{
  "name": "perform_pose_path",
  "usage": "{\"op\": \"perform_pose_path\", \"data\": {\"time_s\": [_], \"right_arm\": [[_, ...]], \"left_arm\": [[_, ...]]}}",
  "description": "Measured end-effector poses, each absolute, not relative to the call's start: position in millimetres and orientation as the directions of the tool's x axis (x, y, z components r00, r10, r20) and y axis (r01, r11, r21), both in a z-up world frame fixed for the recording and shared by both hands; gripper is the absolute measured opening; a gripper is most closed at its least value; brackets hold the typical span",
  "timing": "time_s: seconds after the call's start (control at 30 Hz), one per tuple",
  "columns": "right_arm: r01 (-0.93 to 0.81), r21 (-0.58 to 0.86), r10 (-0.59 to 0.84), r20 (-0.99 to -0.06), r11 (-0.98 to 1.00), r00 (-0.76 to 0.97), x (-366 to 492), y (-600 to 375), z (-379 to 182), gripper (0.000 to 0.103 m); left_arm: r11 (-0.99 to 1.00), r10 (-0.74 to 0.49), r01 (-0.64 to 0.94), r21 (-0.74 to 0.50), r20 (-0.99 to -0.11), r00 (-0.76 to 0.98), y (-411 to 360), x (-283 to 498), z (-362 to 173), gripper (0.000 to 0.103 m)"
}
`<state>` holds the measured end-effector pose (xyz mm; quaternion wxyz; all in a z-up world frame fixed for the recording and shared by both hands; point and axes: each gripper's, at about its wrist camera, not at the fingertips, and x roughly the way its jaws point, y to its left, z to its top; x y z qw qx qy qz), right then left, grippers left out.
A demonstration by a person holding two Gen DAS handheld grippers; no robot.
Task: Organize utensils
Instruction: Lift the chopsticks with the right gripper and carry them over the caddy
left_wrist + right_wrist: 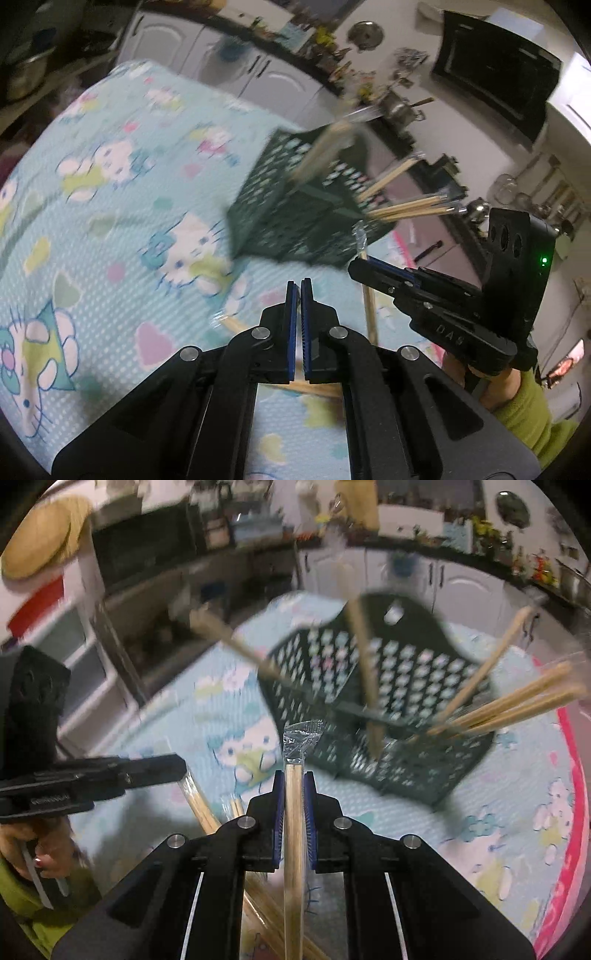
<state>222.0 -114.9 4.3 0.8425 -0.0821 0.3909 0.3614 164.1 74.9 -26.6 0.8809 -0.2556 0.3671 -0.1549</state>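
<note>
A dark green perforated basket (291,210) (391,716) stands on the cartoon-cat tablecloth (122,206). Several wooden chopsticks (402,210) (506,709) lean out of the basket. My right gripper (294,777) (364,264) is shut on a pair of wooden chopsticks in a clear wrapper (293,834) (369,310), held above the cloth in front of the basket. My left gripper (299,286) (177,766) is shut with nothing between its blue pads. It hovers left of the right one. More wrapped chopsticks (199,806) (310,387) lie on the cloth beneath both grippers.
White cabinets (221,62) and a cluttered dark counter (332,62) stand beyond the table. A black oven (144,550) sits at the far left. The table's pink edge (576,775) curves along the right. A hand with a green sleeve (524,410) grips the right tool.
</note>
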Motion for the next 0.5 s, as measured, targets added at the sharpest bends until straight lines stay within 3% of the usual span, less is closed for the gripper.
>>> {"op": "perform_pose_path", "data": {"time_s": [0.23, 0.5], "right_arm": [[-0.64, 0.176, 0.592, -0.614, 0.748, 0.523, 209, -151, 47, 0.01], [-0.616, 0.173, 0.593, -0.554, 0.768, 0.584, 198, -178, 71, 0.01]], "left_arm": [[0.821, -0.504, 0.198, -0.535, -0.517, 0.692, 42, 167, 18, 0.0], [0.824, -0.528, 0.274, -0.496, -0.496, 0.689, 9, 171, 48, 0.0]]}}
